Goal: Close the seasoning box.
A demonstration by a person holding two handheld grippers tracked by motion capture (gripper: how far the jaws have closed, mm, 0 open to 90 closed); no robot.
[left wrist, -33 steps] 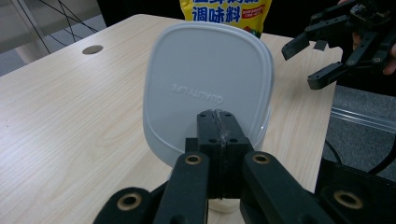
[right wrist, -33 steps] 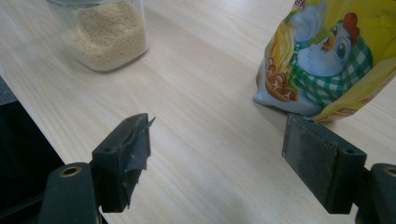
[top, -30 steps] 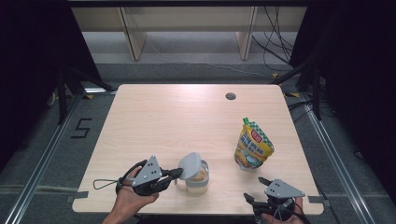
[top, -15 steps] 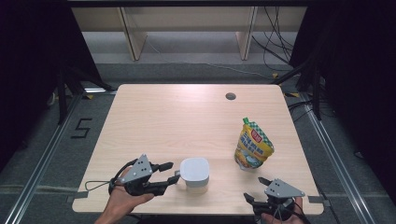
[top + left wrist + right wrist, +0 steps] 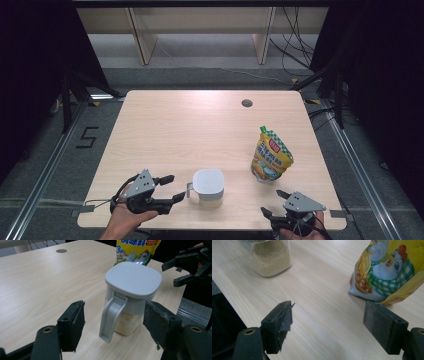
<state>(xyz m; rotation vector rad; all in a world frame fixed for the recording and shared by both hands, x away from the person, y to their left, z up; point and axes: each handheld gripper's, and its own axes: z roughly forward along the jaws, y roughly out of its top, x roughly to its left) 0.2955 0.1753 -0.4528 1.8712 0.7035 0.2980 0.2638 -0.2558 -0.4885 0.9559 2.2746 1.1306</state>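
1. Left gripper (image 5: pixel 172 189) sits low at the near left of the table (image 5: pixel 200 125), pointing right toward the jar (image 5: pixel 208 184).
2. Its jaws have just been opening; they now stand wide apart, pads off everything.
3. In the left gripper view the jar's handle (image 5: pixel 111 316) lies between the two jaws, touching neither.
4. Jar: clear body, grey lid (image 5: pixel 133 277) closed flat on top, pale grains (image 5: pixel 126 323) filling the lower part. It stands upright near the front edge, about mid-table.
5. Handle points left, toward the left gripper.
6. Right gripper (image 5: pixel 274 203) rests at the near right corner, jaws spread, nothing between them.
7. Right gripper view: bare wood between the jaws; jar bottom up left, pouch (image 5: pixel 392 272) up right.
8. Pouch is yellow with a chicken and green check print, standing upright to the right of the jar and farther back, well apart from it.
9. Round hole (image 5: pixel 246 103) in the far right of the tabletop.
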